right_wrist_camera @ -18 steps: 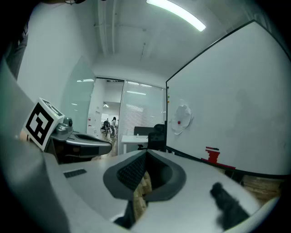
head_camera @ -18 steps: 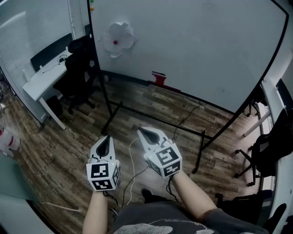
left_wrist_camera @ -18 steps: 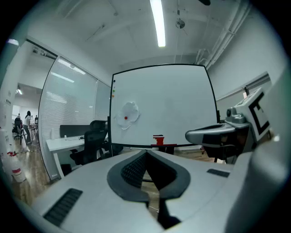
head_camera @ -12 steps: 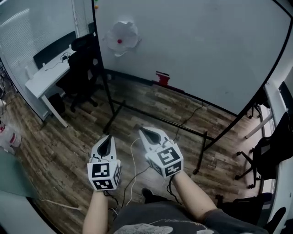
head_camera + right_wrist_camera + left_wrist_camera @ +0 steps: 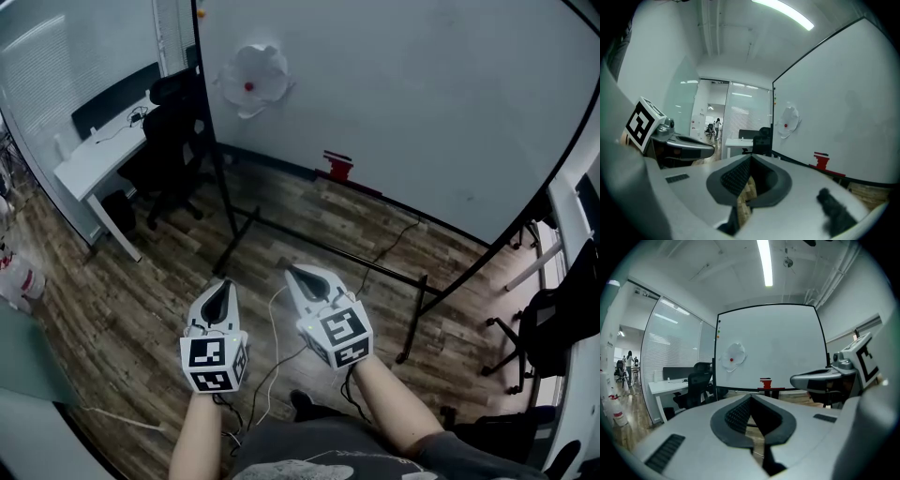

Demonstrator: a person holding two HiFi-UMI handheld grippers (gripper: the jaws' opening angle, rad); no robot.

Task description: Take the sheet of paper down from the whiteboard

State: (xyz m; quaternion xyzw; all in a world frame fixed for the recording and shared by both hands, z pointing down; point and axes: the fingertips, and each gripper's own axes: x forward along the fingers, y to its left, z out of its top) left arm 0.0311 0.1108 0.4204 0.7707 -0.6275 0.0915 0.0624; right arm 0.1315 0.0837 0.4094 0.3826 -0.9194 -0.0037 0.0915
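A crumpled white sheet of paper (image 5: 252, 79) hangs on the whiteboard (image 5: 403, 103) near its upper left corner, pinned by a small red magnet (image 5: 249, 86). The paper (image 5: 734, 356) also shows in the left gripper view and the paper (image 5: 789, 122) in the right gripper view. Both grippers are held side by side well short of the board, over the floor. My left gripper (image 5: 223, 286) is shut with nothing in it. My right gripper (image 5: 300, 275) is shut too and holds nothing.
A red eraser (image 5: 337, 166) sits on the board's tray. The board stands on a black frame (image 5: 323, 246) with legs across the wood floor. A black office chair (image 5: 173, 141) and white desk (image 5: 89, 159) stand at the left. Another chair (image 5: 553, 319) is at the right. A white cable (image 5: 274, 328) trails on the floor.
The view has shifted slightly, so the board and paper sit a little further right and lower in the picture. Both grippers keep their places, still shut.
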